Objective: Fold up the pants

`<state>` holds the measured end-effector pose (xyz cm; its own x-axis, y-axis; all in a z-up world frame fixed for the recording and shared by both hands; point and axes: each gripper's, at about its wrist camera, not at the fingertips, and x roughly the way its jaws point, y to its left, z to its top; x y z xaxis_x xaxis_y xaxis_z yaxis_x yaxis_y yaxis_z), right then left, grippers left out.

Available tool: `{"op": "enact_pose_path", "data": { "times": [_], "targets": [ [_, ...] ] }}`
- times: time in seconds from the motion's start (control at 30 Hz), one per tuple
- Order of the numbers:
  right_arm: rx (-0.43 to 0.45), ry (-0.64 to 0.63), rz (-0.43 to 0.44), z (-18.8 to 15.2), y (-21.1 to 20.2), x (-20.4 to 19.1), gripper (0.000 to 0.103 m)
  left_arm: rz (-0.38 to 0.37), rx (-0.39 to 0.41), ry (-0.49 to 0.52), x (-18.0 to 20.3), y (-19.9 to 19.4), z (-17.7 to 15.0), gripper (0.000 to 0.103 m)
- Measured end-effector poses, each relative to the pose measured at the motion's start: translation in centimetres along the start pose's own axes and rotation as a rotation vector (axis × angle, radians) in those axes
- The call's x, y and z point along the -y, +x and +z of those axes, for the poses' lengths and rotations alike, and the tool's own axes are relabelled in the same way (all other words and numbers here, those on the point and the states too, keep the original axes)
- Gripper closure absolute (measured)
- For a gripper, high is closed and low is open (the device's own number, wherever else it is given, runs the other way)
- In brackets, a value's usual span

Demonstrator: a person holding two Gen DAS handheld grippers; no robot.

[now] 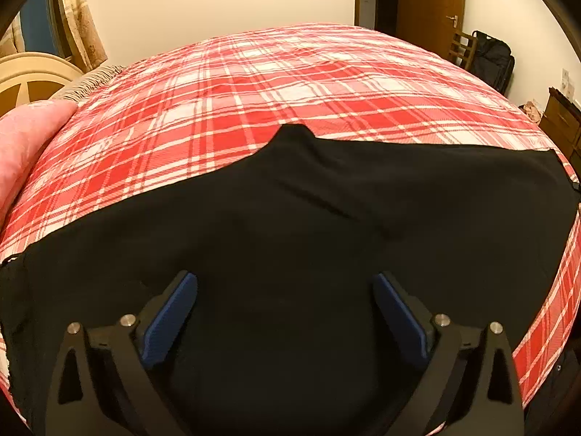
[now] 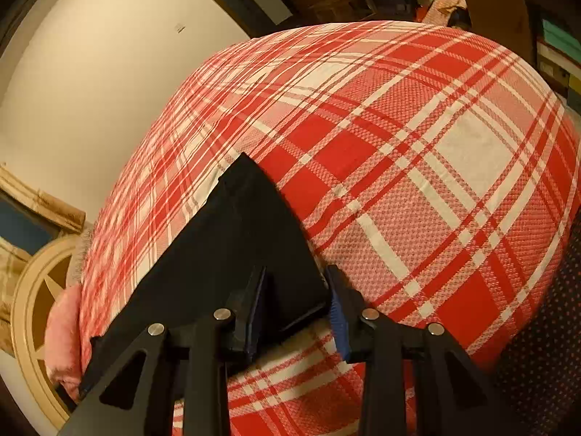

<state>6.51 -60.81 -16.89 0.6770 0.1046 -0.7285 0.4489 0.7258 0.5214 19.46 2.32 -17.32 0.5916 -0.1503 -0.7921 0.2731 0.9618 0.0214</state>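
Black pants (image 1: 290, 210) lie spread flat across the near part of a red and white plaid bed (image 1: 276, 83). My left gripper (image 1: 285, 287) hovers just above the middle of the pants, blue pads wide apart and nothing between them. In the right wrist view, one end of the pants (image 2: 232, 239) runs toward me as a dark wedge. My right gripper (image 2: 296, 290) straddles the near corner of that end, its fingers partly closed in on either side of the cloth but not pinching it. The corner's hem looks slightly raised off the bed (image 2: 417, 167).
A pink pillow (image 1: 25, 152) and a cream headboard (image 1: 32, 76) sit at the left. A wooden door (image 1: 428, 3), a chair with a black bag (image 1: 490, 58) and a dresser (image 1: 563, 120) stand beyond the bed. Bare plaid sheet stretches beyond the pants.
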Motion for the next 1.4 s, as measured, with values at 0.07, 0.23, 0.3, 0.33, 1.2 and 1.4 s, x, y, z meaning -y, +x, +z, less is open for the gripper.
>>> {"op": "enact_pose_path", "data": {
  "times": [0.07, 0.23, 0.3, 0.33, 1.2, 1.4],
  "targets": [
    [-0.004, -0.011, -0.009, 0.1, 0.2, -0.2, 0.068, 0.001, 0.002, -0.002, 0.0, 0.1, 0.0, 0.002],
    [-0.004, -0.058, -0.031, 0.0, 0.3, -1.0, 0.072, -0.001, 0.008, -0.005, 0.1, 0.0, -0.1, 0.001],
    [-0.003, -0.057, -0.025, 0.0, 0.3, -1.0, 0.073, 0.000, 0.008, -0.006, 0.2, 0.0, -0.1, 0.001],
    [-0.002, -0.058, -0.026, 0.0, 0.3, -1.0, 0.073, 0.000, 0.008, -0.006, 0.2, 0.1, -0.1, 0.000],
    [0.069, -0.056, -0.027, -1.2, -2.4, -0.6, 0.071, 0.245, 0.035, -0.186, -16.3, -1.9, -3.4, 0.000],
    [0.039, -0.069, -0.072, -1.2, -2.1, -0.4, 0.091, 0.224, 0.035, -0.207, -17.2, -1.7, -2.9, 0.000]
  ]
}}
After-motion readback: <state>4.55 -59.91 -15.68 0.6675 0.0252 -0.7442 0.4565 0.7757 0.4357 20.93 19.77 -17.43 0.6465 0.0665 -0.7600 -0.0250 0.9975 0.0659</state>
